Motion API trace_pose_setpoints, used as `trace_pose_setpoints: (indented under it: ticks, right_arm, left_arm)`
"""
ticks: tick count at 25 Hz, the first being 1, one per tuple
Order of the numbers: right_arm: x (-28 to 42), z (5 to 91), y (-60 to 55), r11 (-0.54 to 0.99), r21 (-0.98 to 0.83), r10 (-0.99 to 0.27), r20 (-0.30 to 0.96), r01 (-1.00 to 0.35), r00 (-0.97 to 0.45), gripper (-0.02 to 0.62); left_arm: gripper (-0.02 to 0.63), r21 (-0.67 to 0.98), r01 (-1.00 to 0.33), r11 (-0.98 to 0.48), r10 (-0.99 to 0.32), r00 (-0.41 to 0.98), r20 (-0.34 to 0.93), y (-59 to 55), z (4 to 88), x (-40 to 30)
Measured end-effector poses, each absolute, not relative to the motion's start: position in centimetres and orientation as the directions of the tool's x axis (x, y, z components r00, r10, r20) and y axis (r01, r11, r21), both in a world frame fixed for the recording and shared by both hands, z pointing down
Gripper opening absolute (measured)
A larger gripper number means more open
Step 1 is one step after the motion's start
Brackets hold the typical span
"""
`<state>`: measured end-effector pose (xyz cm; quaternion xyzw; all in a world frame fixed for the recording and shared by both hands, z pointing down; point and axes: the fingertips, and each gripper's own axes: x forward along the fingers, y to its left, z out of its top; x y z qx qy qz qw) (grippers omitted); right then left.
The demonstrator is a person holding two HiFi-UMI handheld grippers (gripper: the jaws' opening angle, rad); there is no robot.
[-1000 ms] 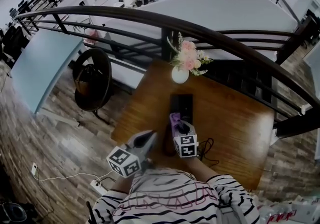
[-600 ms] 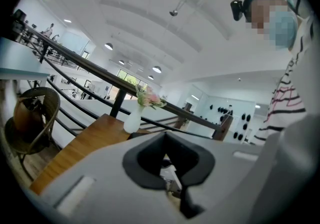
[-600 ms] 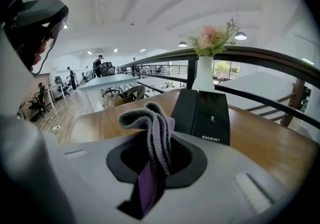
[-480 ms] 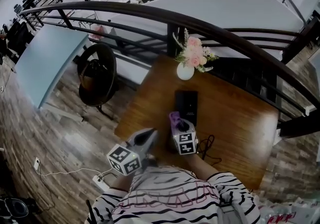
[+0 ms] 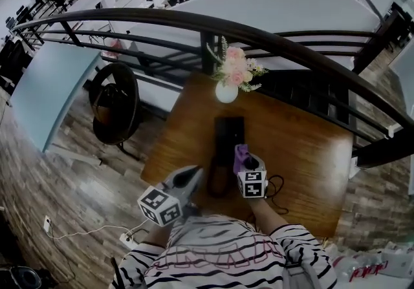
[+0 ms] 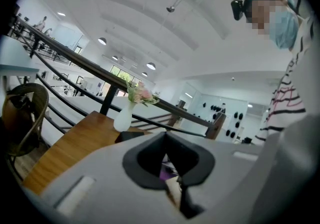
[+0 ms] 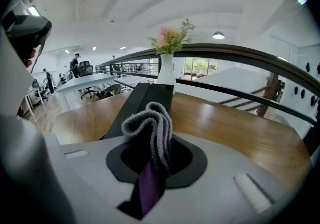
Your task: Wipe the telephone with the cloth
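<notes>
The black telephone (image 5: 228,134) lies lengthwise on the wooden table (image 5: 304,158), its far end near a white vase. My right gripper (image 5: 243,161) hovers over the phone's near right part, shut on a folded purple and grey cloth (image 5: 241,152). In the right gripper view the cloth (image 7: 150,128) bulges out between the jaws, with the telephone (image 7: 145,98) stretching away just beyond it. My left gripper (image 5: 193,176) sits at the table's near left edge, beside the phone's near end, its jaws together and holding nothing. The left gripper view shows the left gripper (image 6: 165,143) shut.
A white vase of pink flowers (image 5: 227,89) stands at the table's far edge, right behind the phone. A dark cable (image 5: 275,189) lies coiled on the table near my right gripper. A curved dark railing (image 5: 278,42) runs behind the table. A wicker chair (image 5: 115,103) stands to the left.
My right gripper has carried the cloth from the phone's left side across to its right side. The left gripper has stayed put. The head view has shifted slightly.
</notes>
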<state>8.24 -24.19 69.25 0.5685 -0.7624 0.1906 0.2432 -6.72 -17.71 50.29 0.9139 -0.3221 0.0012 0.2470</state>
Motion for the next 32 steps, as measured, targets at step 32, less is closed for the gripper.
trace_pose_setpoints:
  ticks: [32]
  right_arm:
    - [9.7,58.6,-19.7,0.304,-0.149,-0.855,0.393,-0.941,-0.338,0.054]
  left_arm:
    - [0.000,0.432,-0.610,-0.664,-0.614,0.775,0.149,-15.9,49.3,-5.8]
